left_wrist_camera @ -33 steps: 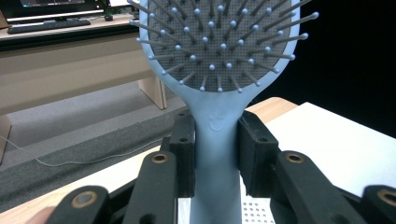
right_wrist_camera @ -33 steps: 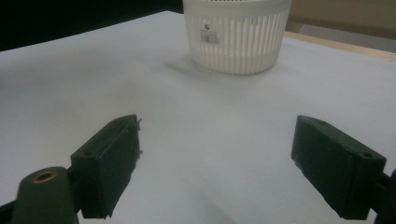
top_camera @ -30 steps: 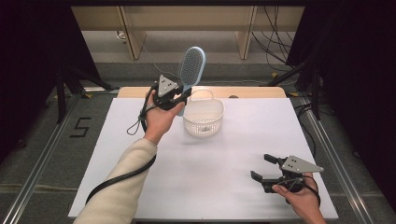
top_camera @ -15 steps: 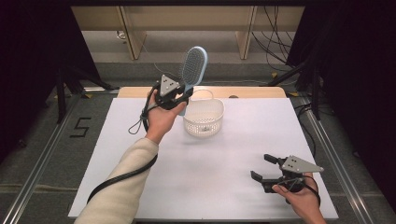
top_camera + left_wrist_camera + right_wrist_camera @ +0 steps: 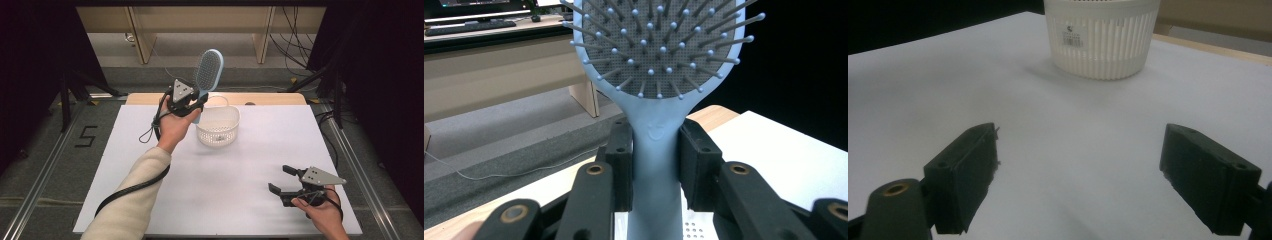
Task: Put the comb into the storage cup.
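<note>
A light blue hairbrush (image 5: 207, 71) stands upright in the air, its handle clamped in my left gripper (image 5: 195, 102) just above the left rim of a white slotted basket (image 5: 218, 126). In the left gripper view both black pads press on the hairbrush handle (image 5: 656, 165), and the bristled head fills the top. My right gripper (image 5: 281, 180) hovers low over the table's front right, its jaws wide apart with nothing between them. The right gripper view looks across bare white table toward the basket (image 5: 1102, 37).
The white table top (image 5: 150, 165) lies on a wooden board with metal rails at both sides. Pale wooden furniture legs (image 5: 141, 40) and cables stand on the floor beyond the far edge. A black cable trails from my left gripper along the sleeve.
</note>
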`<state>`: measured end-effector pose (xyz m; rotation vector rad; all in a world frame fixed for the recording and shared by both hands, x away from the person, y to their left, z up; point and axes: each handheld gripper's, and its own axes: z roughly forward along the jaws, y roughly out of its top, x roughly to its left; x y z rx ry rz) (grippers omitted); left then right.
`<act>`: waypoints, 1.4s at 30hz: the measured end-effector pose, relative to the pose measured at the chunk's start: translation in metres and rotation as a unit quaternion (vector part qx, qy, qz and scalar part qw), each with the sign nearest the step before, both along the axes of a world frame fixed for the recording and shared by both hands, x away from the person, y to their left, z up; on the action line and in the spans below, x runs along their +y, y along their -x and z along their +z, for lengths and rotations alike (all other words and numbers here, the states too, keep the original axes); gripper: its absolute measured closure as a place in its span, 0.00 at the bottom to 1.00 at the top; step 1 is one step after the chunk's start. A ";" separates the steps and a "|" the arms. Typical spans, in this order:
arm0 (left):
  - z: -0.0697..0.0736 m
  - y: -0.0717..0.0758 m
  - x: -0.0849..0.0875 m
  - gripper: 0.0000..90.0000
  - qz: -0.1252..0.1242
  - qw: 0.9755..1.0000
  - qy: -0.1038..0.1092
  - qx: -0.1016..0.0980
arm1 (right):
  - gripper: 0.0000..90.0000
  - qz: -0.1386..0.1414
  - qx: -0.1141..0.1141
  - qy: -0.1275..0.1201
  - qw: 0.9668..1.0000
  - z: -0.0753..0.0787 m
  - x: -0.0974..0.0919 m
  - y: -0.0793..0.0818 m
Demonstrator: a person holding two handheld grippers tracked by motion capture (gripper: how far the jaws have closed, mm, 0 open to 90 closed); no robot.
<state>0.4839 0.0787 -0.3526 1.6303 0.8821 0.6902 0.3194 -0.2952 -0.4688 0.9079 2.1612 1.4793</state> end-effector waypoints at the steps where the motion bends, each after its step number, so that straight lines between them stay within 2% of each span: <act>1: 0.000 0.000 0.000 0.77 0.000 1.000 -0.001 0.000 | 0.18 0.000 -0.001 -0.001 1.000 0.000 0.000 0.000; 42: 0.001 -0.005 -0.011 0.77 -0.007 1.000 -0.007 0.002 | 0.18 0.001 0.000 -0.001 1.000 0.000 0.000 0.000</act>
